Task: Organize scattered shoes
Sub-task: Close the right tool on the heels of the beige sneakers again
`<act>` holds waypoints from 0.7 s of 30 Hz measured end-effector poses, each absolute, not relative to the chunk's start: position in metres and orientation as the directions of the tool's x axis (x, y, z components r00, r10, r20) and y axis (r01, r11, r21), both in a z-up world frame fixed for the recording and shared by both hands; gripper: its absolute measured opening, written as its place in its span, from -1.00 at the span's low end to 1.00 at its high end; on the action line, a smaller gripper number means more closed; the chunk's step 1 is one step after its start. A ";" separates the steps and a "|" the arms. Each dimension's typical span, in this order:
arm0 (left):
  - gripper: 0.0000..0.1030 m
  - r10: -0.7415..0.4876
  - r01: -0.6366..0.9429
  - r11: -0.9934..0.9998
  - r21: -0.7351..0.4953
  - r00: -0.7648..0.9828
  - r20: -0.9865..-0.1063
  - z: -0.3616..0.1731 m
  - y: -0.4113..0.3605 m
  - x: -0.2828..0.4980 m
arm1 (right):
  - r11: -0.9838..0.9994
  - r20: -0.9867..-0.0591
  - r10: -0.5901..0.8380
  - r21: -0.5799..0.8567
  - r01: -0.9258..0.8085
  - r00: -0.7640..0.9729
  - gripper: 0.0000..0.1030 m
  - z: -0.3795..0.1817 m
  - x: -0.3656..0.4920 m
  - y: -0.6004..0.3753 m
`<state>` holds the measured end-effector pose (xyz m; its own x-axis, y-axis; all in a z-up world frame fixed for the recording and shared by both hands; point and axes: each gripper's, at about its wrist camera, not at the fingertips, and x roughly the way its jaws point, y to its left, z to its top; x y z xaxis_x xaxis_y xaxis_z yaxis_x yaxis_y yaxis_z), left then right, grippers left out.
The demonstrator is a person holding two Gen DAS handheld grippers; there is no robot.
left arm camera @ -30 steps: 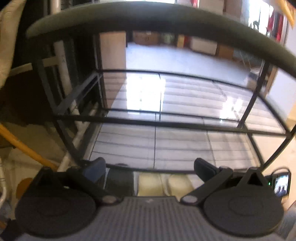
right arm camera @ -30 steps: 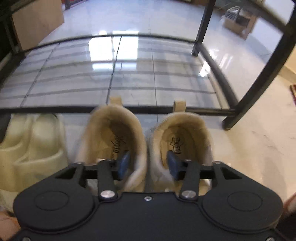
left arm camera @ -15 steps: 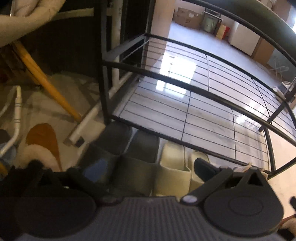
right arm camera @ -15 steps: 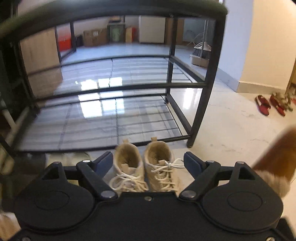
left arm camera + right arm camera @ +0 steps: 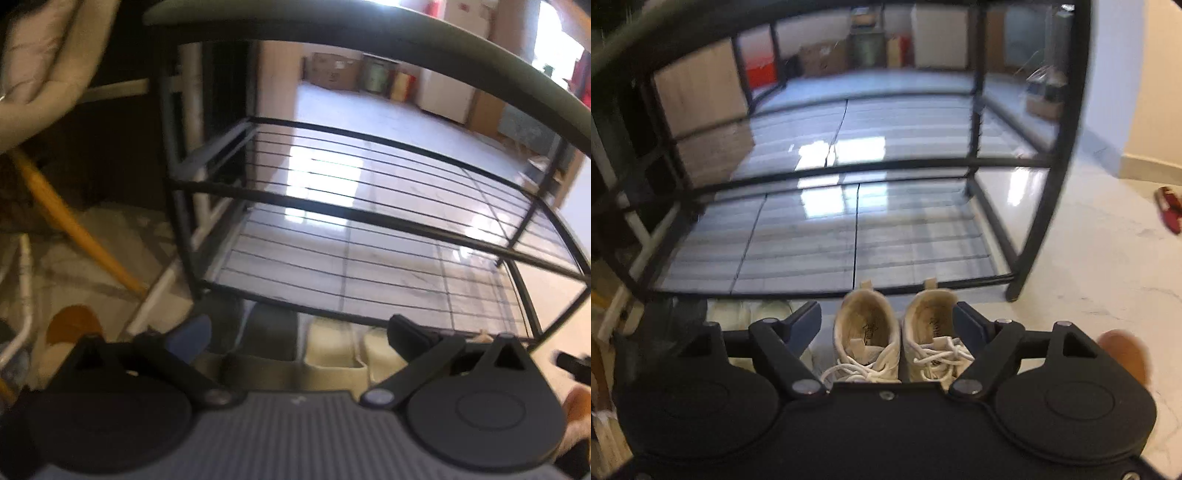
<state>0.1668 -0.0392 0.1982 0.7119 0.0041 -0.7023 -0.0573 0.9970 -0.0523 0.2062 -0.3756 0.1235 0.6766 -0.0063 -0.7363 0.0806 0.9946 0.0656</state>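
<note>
A pair of white laced sneakers (image 5: 897, 332) stands side by side on the floor before the black wire shoe rack (image 5: 857, 236), heels toward the rack. My right gripper (image 5: 886, 325) is open and empty, its fingers either side of the pair, above it. Cream slippers (image 5: 750, 314) sit left of the sneakers. In the left wrist view my left gripper (image 5: 295, 338) is open and empty above dark grey slippers (image 5: 273, 325) and cream slippers (image 5: 332, 347), all lined up along the rack (image 5: 369, 258) front.
A red shoe (image 5: 1169, 206) lies on the floor far right by the wall. A yellow pole (image 5: 74, 229) and white pipe (image 5: 159, 295) lean left of the rack. A brown furry thing (image 5: 1123, 350) shows at the right edge. Rack shelves hold nothing.
My right gripper has let go of the sneakers, opened and pulled back and up. My left gripper has also drawn back and tilted up from the slippers.
</note>
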 end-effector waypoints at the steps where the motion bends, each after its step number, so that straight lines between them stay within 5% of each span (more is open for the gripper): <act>1: 0.98 0.000 -0.037 0.999 -0.038 0.711 -0.703 0.197 -0.044 0.168 | 0.994 -0.764 0.004 0.076 0.084 0.645 0.55 0.108 0.223 -0.380; 7: 0.98 0.019 0.027 0.998 0.056 0.721 -0.693 0.183 -0.062 0.185 | 0.974 -0.865 0.112 0.193 0.119 0.490 0.53 0.033 0.295 -0.398; 10: 0.98 0.020 0.050 0.995 0.083 0.731 -0.682 0.174 -0.068 0.195 | 0.982 -0.883 0.109 0.167 0.089 0.456 0.39 0.002 0.316 -0.397; 12: 0.98 0.017 0.066 0.993 0.096 0.739 -0.674 0.167 -0.072 0.200 | 0.983 -0.896 0.108 0.161 0.088 0.431 0.01 -0.017 0.327 -0.398; 19: 0.98 -0.005 0.127 0.985 0.118 0.702 -0.712 0.149 -0.076 0.199 | 0.998 -0.862 0.047 0.065 0.018 0.505 -0.01 -0.039 0.317 -0.387; 21: 0.98 0.011 0.109 0.987 0.120 0.690 -0.724 0.145 -0.073 0.200 | 0.997 -0.837 0.036 0.067 0.037 0.546 -0.20 -0.040 0.307 -0.387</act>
<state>0.2001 -0.0732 0.1452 0.6900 0.0113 -0.7237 0.1093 0.9868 0.1196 0.3072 -0.3875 -0.0395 0.5462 0.0355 -0.8369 0.0375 0.9971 0.0668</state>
